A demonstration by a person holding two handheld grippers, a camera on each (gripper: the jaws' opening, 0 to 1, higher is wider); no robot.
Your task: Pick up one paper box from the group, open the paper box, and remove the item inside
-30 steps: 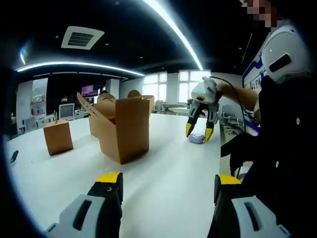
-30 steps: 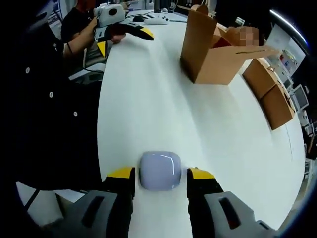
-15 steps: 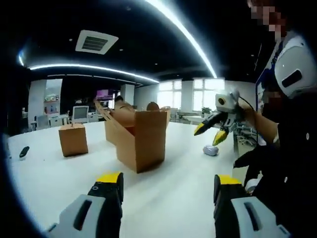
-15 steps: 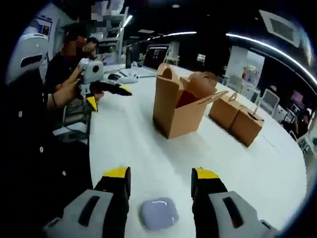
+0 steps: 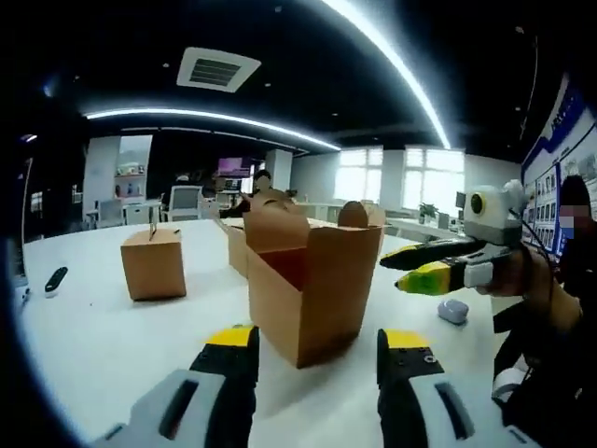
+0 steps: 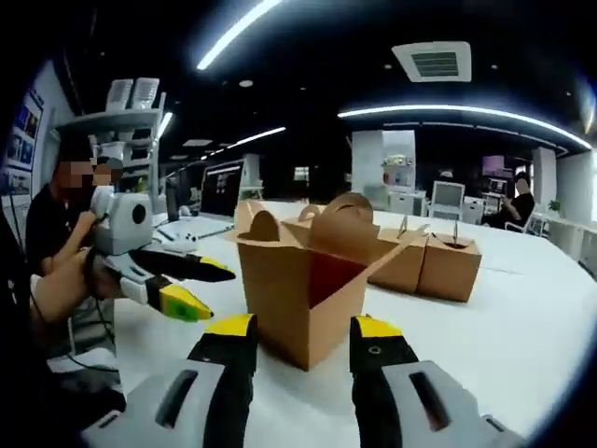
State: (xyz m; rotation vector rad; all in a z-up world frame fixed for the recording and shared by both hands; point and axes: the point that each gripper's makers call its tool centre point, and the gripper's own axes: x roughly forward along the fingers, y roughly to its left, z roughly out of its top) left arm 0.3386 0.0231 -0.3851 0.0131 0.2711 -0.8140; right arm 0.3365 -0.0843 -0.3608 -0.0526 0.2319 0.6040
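An open brown paper box point(image 5: 308, 285) stands on the white table point(image 5: 93, 336), its flaps up and a red lining showing inside. My left gripper point(image 5: 319, 341) is open, just short of the box, with nothing between its jaws. My right gripper point(image 5: 399, 273) comes in from the right, open and held above the table. A small pale lilac item point(image 5: 453, 311) lies on the table below it. In the right gripper view the same box point(image 6: 308, 280) stands just past my open right gripper point(image 6: 303, 327), and my left gripper point(image 6: 201, 285) hovers open to its left.
One closed brown box point(image 5: 154, 264) sits to the left, and another point(image 5: 235, 247) behind the open one. From the other side, two closed boxes point(image 6: 448, 266) stand behind it. A black remote point(image 5: 56, 278) lies far left. A person sits by a monitor point(image 6: 224, 191).
My right gripper has risen off the lilac item, which stays on the table. Both cameras have swung level toward the open box, and it looks nearer now.
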